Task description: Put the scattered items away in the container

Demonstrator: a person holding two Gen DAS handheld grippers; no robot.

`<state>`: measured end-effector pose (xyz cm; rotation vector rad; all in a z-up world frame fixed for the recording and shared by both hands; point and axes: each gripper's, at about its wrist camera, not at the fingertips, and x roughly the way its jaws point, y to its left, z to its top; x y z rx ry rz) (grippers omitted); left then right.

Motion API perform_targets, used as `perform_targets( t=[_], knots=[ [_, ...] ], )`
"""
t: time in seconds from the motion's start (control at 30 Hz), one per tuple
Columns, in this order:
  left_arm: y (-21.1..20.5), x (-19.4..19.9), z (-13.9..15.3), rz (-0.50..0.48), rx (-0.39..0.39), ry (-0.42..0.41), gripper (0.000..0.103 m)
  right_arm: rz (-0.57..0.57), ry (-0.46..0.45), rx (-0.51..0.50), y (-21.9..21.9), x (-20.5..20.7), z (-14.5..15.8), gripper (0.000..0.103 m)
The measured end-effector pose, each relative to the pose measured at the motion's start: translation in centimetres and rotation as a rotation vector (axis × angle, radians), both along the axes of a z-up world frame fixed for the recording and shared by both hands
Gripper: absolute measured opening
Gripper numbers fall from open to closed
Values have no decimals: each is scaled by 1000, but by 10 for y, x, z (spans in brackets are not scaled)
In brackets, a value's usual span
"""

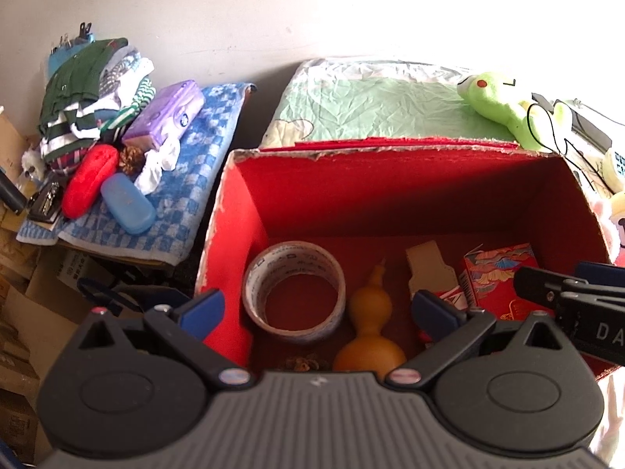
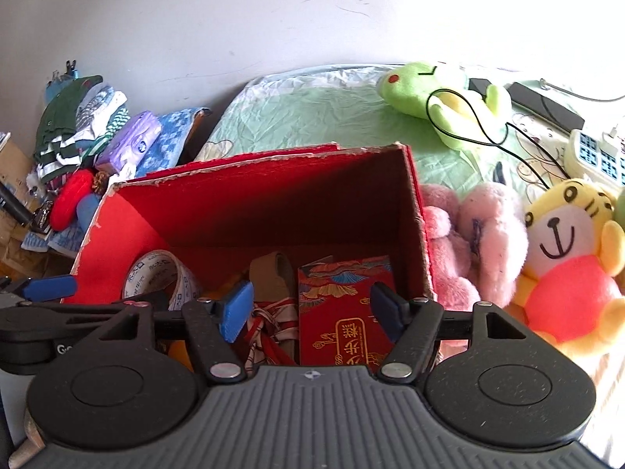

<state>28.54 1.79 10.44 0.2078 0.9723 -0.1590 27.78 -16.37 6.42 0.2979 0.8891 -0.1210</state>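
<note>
You see a rough-edged red cardboard box (image 1: 242, 211), a glossy tape roll (image 1: 293, 291), a smooth gourd (image 1: 369, 332) and fuzzy plush toys (image 2: 474, 242).

Both wrist views look steeply down, close, into the red box (image 1: 410, 179) (shared), left one further left.

Strong light floods in from the upper right, washing the wall (image 1: 468, 8) there to pure white in the left wrist view. The far inner side of the red box (image 1: 390, 195) lies in deep shadow. Both fisheye pictures bow heavily at the edges, with dark vignetted corners, and detail softens toward the rims.
</note>
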Motion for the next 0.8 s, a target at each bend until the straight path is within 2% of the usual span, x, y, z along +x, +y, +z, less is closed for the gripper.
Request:
perform_targets(
  t=[0.13,0.33,0.43,0.5,0.6,0.67,0.8],
  knots=[
    [3,0,1,9,16,10,102,17,8,-17,6,-5,3,72],
    [10,-2,22,8,32,-54,102,12,4,-47,9,-5,12,76],
    [15,3,45,-4,41,-105,102,23,5,-23,8,1,22,76],
    [19,4,68,-3,45,-169,102,17,-2,-20,8,6,33,76],
    [21,1,94,-26,61,-249,102,-1,-22,-40,7,13,47,85],
    [18,-1,95,-54,50,-239,102,-17,-34,-34,7,12,50,86],
    [15,-6,71,-69,49,-181,102,-23,-5,-22,10,10,40,86]
  ],
)
